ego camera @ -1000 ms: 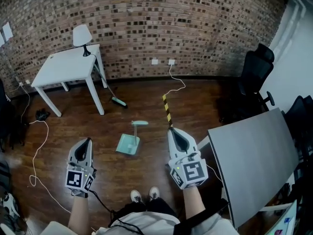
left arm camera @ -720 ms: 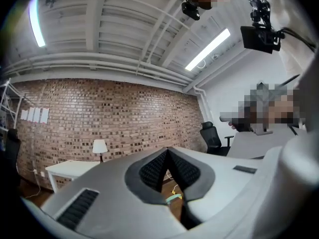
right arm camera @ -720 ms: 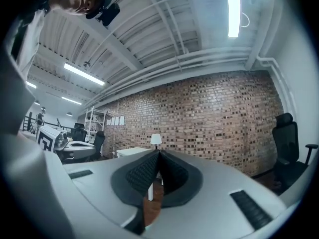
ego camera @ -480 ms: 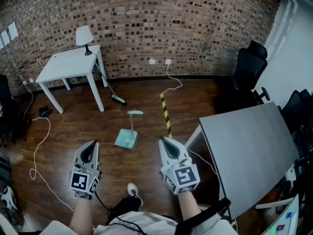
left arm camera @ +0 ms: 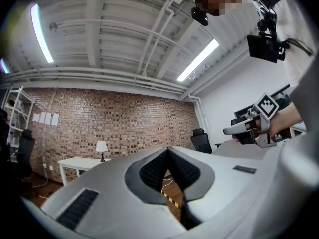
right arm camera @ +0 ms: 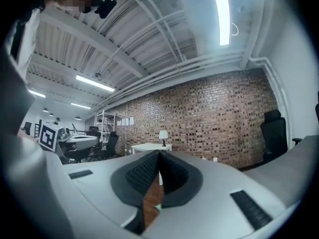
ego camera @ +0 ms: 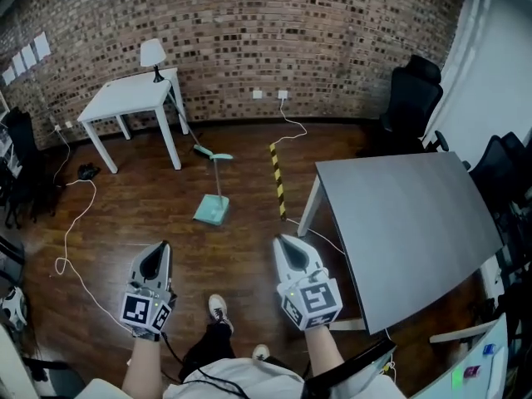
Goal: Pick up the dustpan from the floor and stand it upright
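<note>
Dustpan [ego camera: 213, 210], one only, teal with a long thin handle [ego camera: 219, 177], sits mid-floor on the wooden floor [ego camera: 125, 214], between one white table [ego camera: 133, 98] and one grey table [ego camera: 399, 223]. It is probably light, stiff, slippery plastic, best taken near the handle's top. Two grippers, left gripper [ego camera: 157, 248] and right gripper [ego camera: 284, 242], are closed on nothing, well apart from it.
</note>
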A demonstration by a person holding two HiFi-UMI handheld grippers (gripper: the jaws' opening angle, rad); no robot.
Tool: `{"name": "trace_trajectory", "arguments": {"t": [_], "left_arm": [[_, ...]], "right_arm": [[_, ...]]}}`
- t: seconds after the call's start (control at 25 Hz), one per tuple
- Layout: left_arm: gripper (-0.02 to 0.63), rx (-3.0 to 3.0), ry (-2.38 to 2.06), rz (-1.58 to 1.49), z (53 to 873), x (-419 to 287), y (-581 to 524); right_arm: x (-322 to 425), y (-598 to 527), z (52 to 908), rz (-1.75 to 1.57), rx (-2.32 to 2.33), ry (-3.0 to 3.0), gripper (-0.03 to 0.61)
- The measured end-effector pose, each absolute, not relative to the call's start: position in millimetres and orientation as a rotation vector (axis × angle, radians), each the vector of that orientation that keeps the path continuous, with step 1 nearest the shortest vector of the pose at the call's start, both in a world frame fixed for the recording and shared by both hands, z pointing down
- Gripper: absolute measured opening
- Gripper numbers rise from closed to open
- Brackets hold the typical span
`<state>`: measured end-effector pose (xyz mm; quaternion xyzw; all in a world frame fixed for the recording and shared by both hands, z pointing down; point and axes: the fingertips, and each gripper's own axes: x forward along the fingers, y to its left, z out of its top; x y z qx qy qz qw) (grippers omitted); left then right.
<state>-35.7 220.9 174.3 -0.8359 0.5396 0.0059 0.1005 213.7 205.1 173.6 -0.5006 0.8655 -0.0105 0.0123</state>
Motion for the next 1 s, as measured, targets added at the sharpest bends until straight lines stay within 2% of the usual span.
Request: {"name": "trace_trajectory", "arguments": {"t": [0.48, 0.72, 1.0], "left_arm": [[0.008, -2.504, 1.571, 0.002, 162.2, -23.9, 319.1], [0.008, -2.527, 1.519, -0.001, 161.2, -25.9, 325.7], [0.008, -2.53, 1.475, 0.013, 160.1, -24.2, 322.4]], "right_arm": [[230.6, 301.2, 142.4, 0.031, -1.543, 2.604, -0.021], [196.9, 307.8, 138.1, 0.052, -1.538, 2.658, -0.021], [193.0, 309.1, 141.3, 0.054, -1.557, 2.636, -0.021]]}}
